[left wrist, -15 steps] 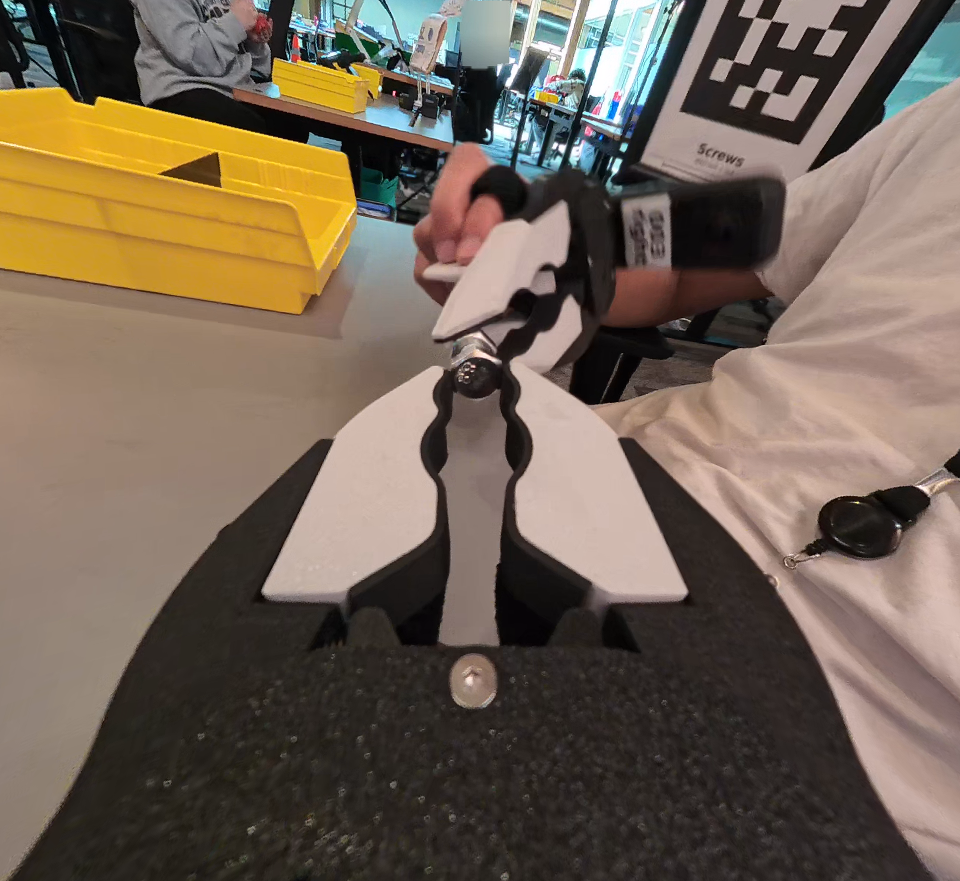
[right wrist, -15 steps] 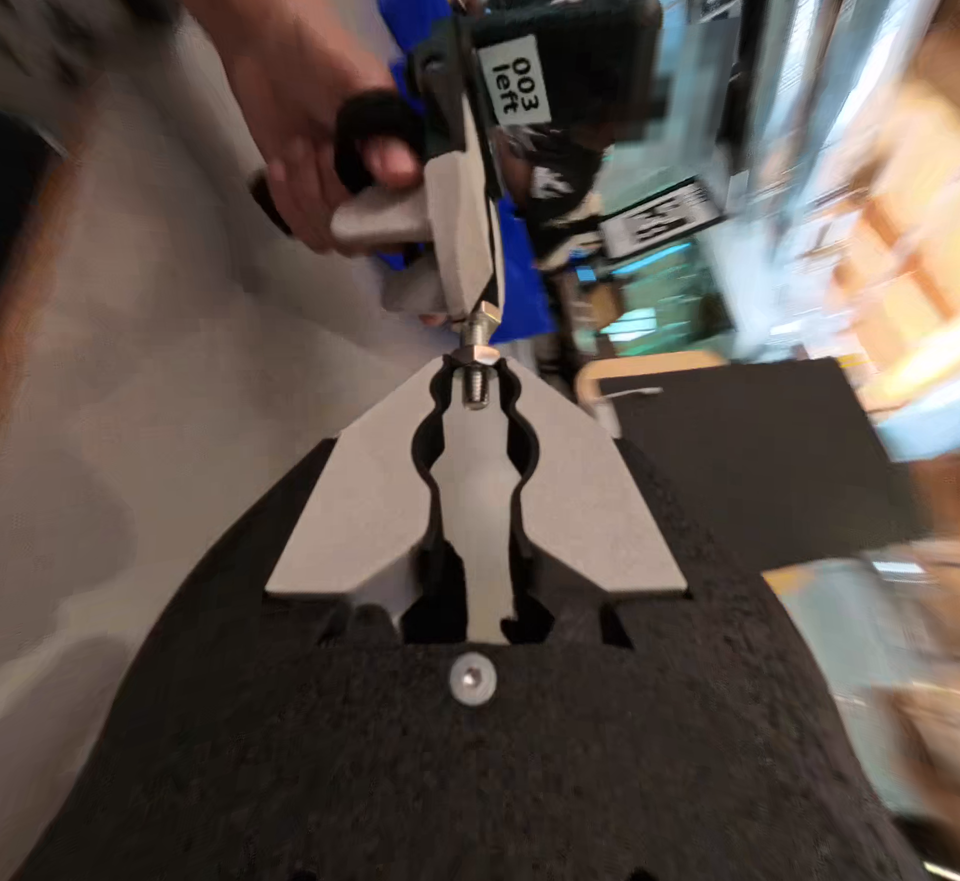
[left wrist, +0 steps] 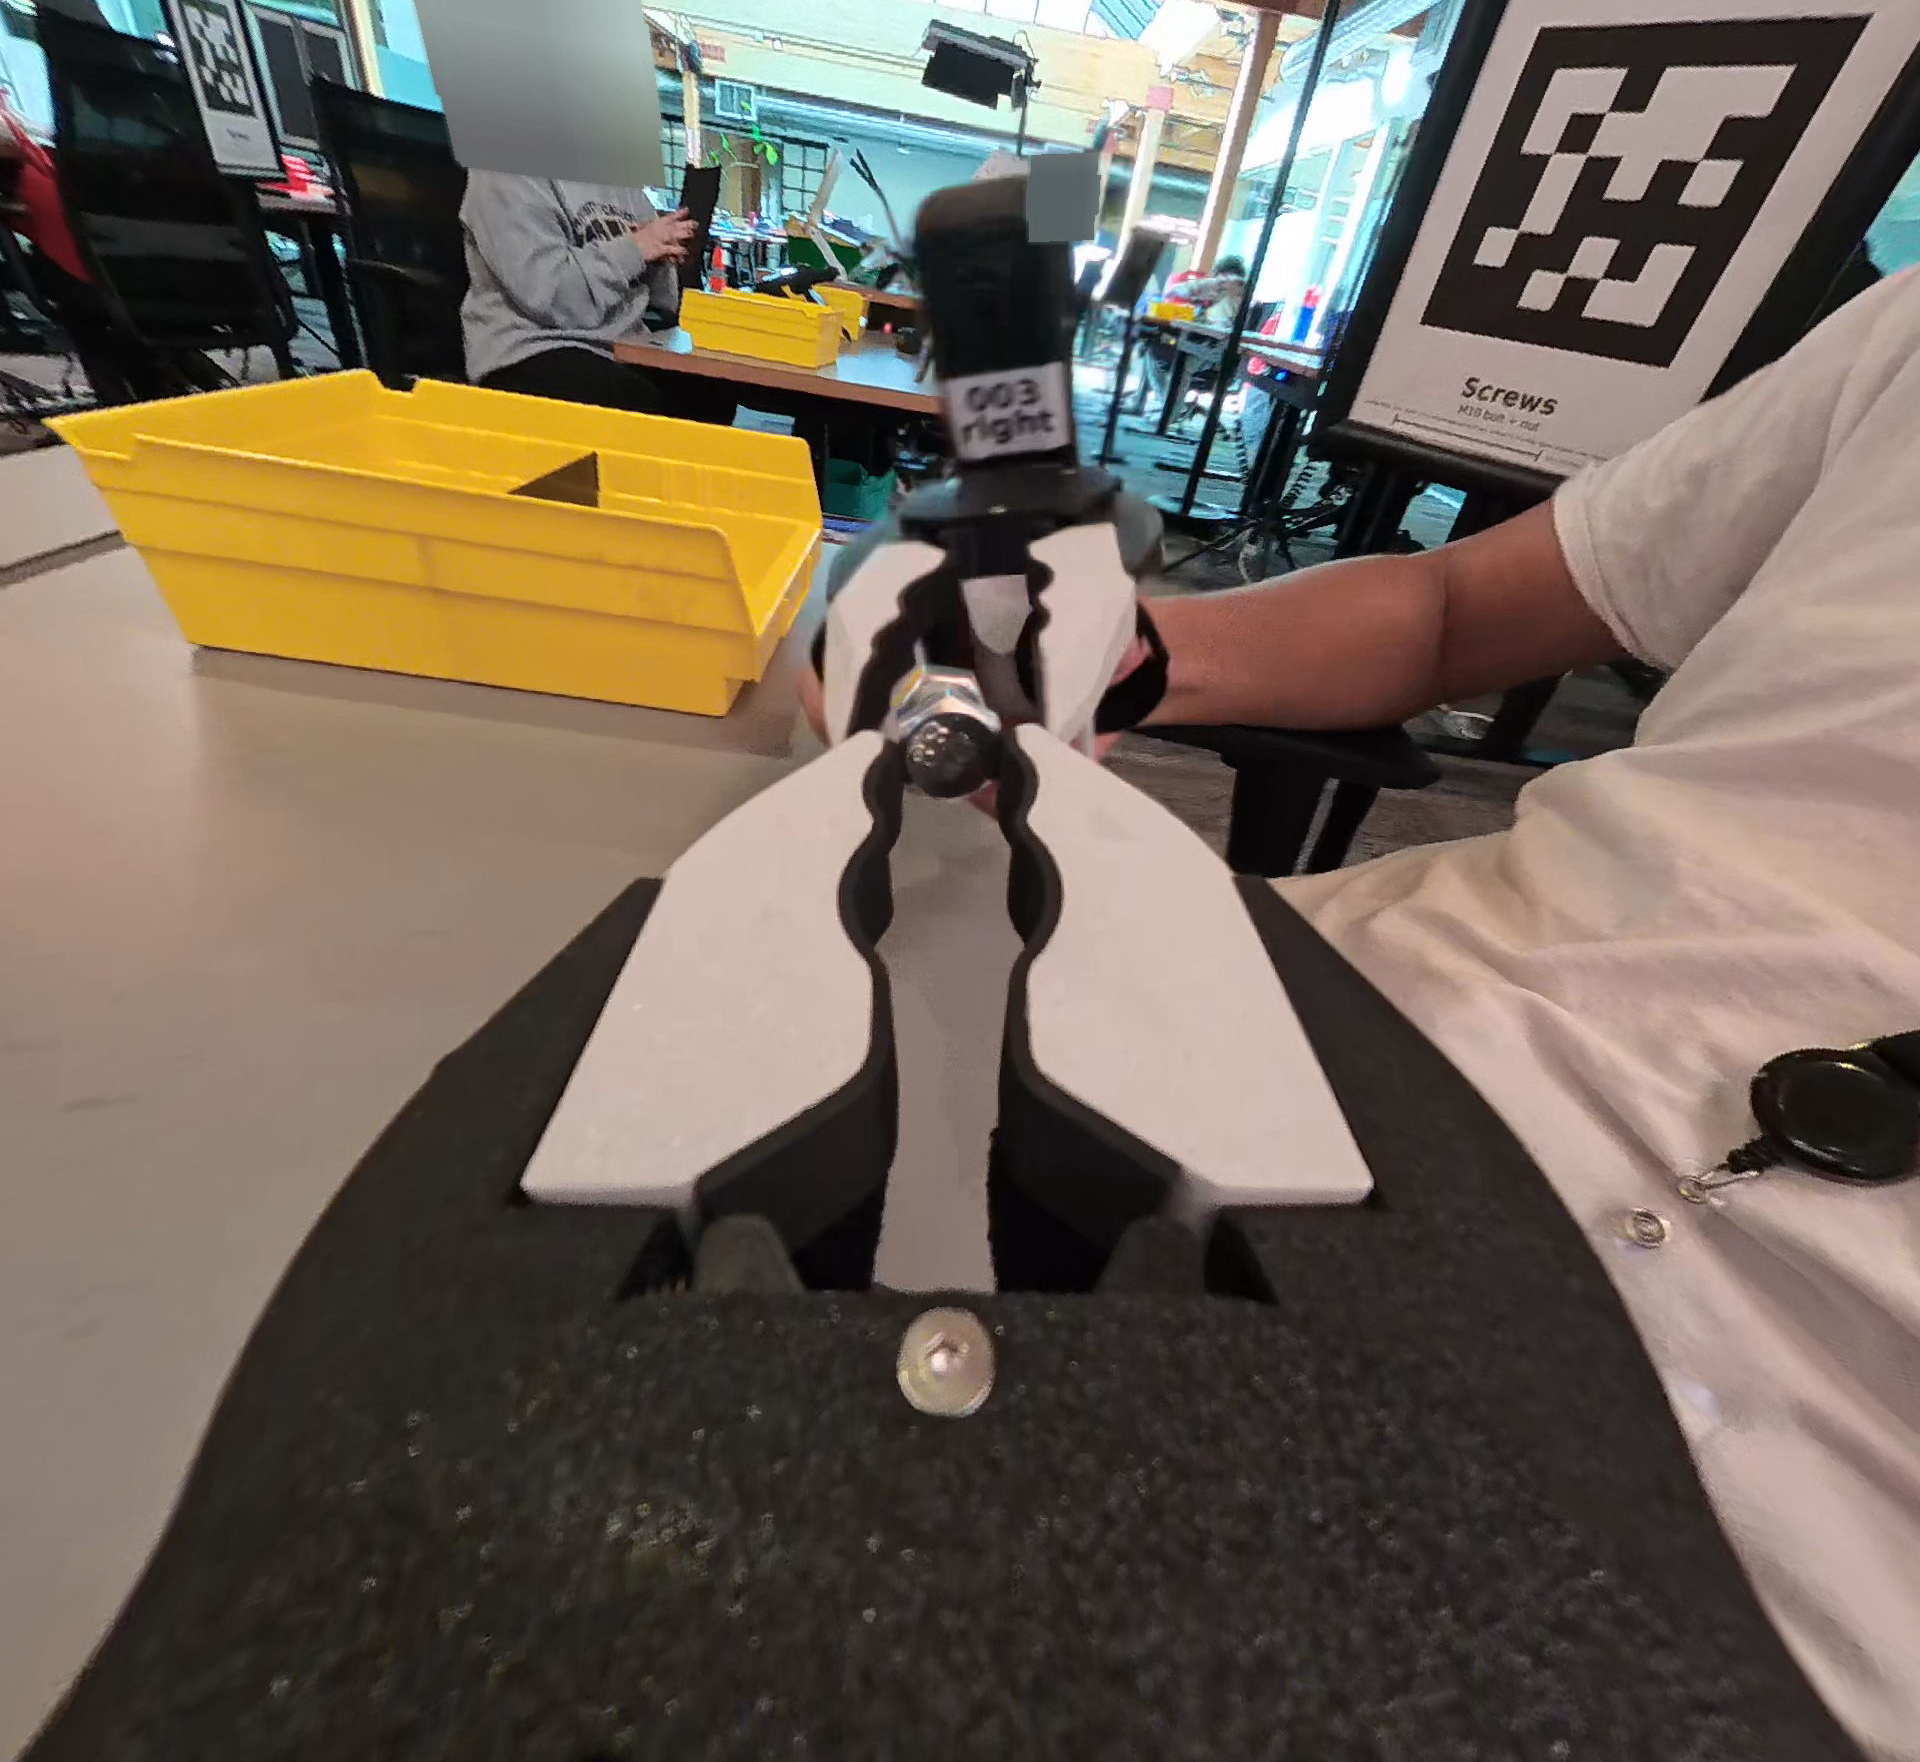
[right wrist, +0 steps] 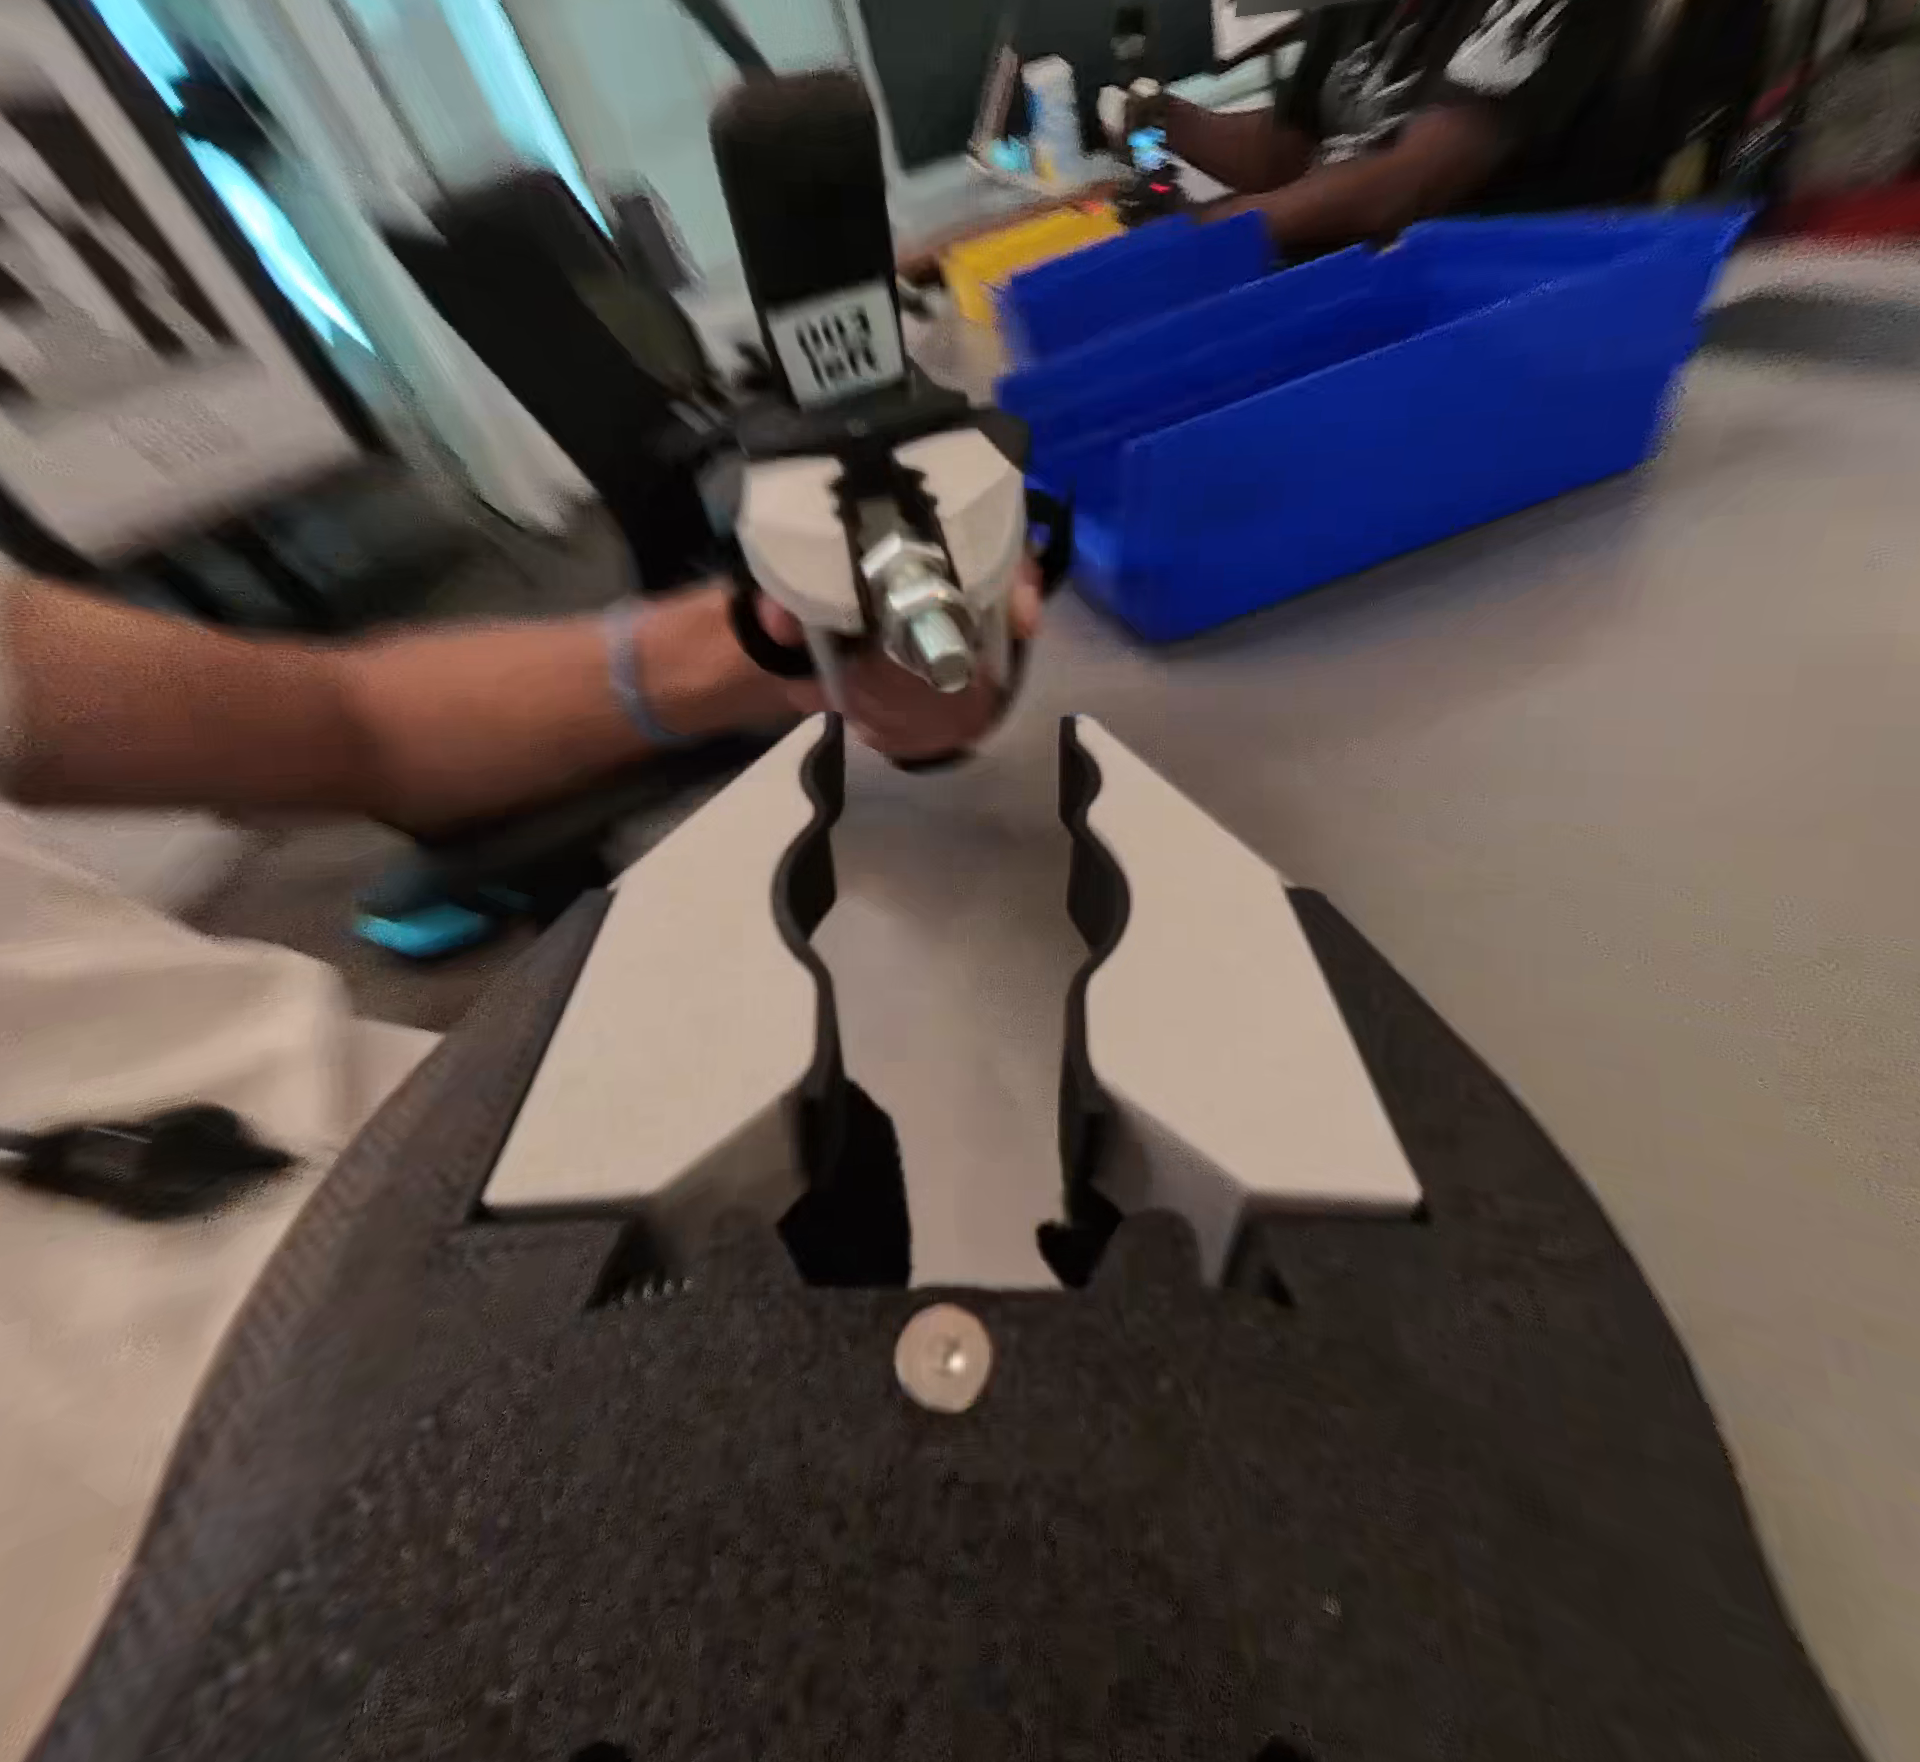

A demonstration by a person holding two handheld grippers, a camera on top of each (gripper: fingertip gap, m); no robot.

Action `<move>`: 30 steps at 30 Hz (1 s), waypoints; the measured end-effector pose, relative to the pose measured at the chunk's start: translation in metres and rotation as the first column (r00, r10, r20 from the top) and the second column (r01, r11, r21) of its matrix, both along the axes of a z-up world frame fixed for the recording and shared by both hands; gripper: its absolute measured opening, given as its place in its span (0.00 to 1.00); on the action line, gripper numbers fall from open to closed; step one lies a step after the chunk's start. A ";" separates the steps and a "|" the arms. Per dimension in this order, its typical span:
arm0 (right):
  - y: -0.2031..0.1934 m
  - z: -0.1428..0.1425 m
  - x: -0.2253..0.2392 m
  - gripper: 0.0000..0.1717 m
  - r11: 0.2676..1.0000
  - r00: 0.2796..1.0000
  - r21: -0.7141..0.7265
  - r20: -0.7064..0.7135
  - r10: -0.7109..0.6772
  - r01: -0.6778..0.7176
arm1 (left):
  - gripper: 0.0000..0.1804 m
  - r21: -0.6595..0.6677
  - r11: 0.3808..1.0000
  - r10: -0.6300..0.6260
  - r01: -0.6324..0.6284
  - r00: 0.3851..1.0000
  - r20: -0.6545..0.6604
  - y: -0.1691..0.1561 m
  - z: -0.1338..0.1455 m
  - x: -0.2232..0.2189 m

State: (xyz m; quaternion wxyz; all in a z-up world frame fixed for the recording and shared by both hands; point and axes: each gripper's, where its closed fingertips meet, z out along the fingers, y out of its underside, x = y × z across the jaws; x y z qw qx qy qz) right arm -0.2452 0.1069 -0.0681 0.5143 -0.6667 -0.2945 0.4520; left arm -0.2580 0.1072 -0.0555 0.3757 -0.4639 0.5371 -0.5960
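The left gripper (left wrist: 948,756) is closed on the head of a silver bolt (left wrist: 940,741), with the black pads pressed against both sides of it. A nut (right wrist: 902,561) sits threaded on the bolt's shank, which sticks out from the tips toward the right gripper (right wrist: 945,736). That gripper's jaws stand wide apart with nothing between them; the bolt's free end hangs just beyond its tips, apart from them. In the left wrist view, the right gripper's white fingers (left wrist: 1081,632) spread to either side of the nut without pressing on it.

Both tools are held over a grey table (left wrist: 260,881). A yellow bin (left wrist: 447,549) stands on the far left of it, and a blue bin (right wrist: 1351,403) stands far right in the right wrist view. A board with a black and white square pattern (left wrist: 1621,185) stands behind the person's arm (left wrist: 1351,642)
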 end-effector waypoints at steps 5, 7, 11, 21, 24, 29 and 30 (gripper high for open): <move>-0.004 0.008 -0.005 0.22 0.867 0.896 -0.396 -0.428 0.118 -0.303 | 0.09 0.119 0.991 0.058 -0.054 0.998 -0.031 0.004 -0.011 0.003; -0.004 0.008 -0.006 0.21 0.802 0.849 -0.457 -0.517 0.112 -0.385 | 0.09 0.143 0.988 0.059 -0.053 0.998 -0.035 0.002 -0.013 0.005; -0.002 0.005 -0.006 0.16 0.743 0.810 -0.502 -0.579 0.092 -0.443 | 0.09 0.172 0.984 0.053 -0.046 0.998 -0.036 -0.002 -0.014 0.007; -0.008 0.009 -0.008 0.10 0.994 0.998 0.096 0.004 0.056 -0.056 | 0.09 0.047 0.998 -0.039 0.040 0.999 -0.031 -0.012 -0.009 0.005; -0.012 0.011 -0.008 0.10 0.871 0.952 0.491 0.267 -0.148 -0.002 | 0.09 -0.041 0.994 -0.100 0.099 0.995 -0.028 -0.017 -0.006 0.003; -0.015 0.008 -0.006 0.10 0.320 0.597 0.915 0.403 -0.694 -0.247 | 0.09 -0.065 0.990 -0.130 0.126 0.990 -0.050 -0.021 -0.008 0.003; -0.015 0.006 -0.006 0.10 0.267 0.537 0.920 0.385 -0.750 -0.288 | 0.09 -0.065 0.990 -0.130 0.126 0.990 -0.058 -0.021 -0.010 0.004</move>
